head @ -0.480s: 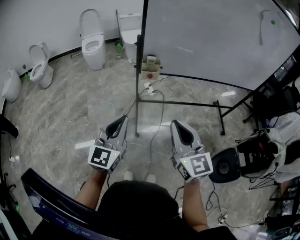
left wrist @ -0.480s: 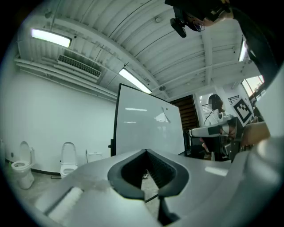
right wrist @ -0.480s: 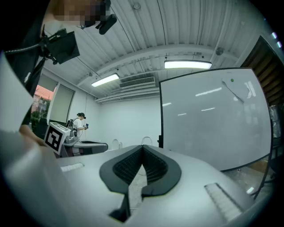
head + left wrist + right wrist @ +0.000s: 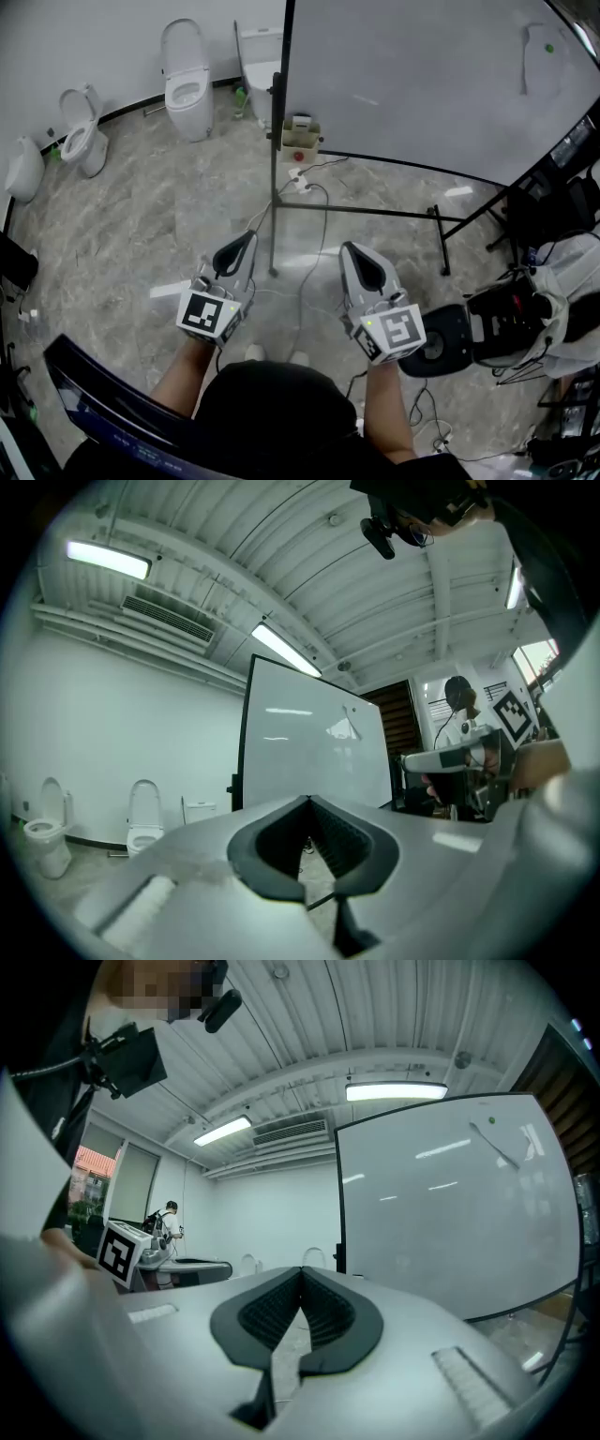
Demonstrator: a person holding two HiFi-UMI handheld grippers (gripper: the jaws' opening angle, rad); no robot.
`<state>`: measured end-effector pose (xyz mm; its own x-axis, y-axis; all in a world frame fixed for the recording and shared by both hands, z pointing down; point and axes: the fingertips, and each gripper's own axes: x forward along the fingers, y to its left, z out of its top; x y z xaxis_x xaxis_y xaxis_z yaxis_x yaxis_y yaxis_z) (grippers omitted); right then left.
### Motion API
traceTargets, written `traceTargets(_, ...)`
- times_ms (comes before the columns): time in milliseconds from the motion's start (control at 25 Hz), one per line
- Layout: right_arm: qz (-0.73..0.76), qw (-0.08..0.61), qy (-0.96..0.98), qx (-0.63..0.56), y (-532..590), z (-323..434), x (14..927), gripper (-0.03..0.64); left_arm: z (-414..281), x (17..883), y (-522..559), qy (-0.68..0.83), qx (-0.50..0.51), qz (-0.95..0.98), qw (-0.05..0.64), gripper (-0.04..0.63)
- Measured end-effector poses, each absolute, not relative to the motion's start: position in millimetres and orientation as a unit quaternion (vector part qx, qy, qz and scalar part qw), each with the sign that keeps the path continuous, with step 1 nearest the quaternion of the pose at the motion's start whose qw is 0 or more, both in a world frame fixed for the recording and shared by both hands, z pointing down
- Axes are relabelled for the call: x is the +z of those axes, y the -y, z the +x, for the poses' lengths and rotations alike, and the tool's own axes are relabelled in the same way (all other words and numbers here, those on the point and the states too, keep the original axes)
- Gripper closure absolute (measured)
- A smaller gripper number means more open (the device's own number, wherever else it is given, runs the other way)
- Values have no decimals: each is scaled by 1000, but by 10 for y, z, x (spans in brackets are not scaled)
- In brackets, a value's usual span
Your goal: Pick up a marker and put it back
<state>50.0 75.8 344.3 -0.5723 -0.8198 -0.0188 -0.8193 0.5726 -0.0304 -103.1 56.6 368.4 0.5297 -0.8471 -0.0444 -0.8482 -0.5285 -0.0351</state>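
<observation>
A big whiteboard [image 4: 422,75] on a black stand fills the upper right of the head view. A small beige box [image 4: 301,132] with something red in it hangs at its left edge. I cannot make out a marker in any view. My left gripper [image 4: 247,235] is low in the middle and points toward the stand; it is shut with nothing in it. My right gripper [image 4: 349,247] is beside it, also shut and empty. In the left gripper view my left gripper [image 4: 307,801] has its jaws meeting in front of the whiteboard [image 4: 314,742]. In the right gripper view my right gripper [image 4: 301,1271] looks the same.
Toilets [image 4: 186,80] stand along the far left wall. Cables [image 4: 314,202] trail over the marble floor round the stand's leg [image 4: 375,208]. A black chair [image 4: 450,337] and bags [image 4: 553,281] crowd the right. A person [image 4: 172,1221] stands far off.
Both grippers stay shut and in nearly the same place. The head view has shifted slightly, and the black chair at the right sits a little further left.
</observation>
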Motion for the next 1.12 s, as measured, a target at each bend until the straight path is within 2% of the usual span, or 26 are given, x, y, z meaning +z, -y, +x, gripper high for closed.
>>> traceTargets(1120, -422, 21, -906, -17, -934, 1077, 3623, 607, -411, 3843, -828, -510, 3, -860, 20, 593)
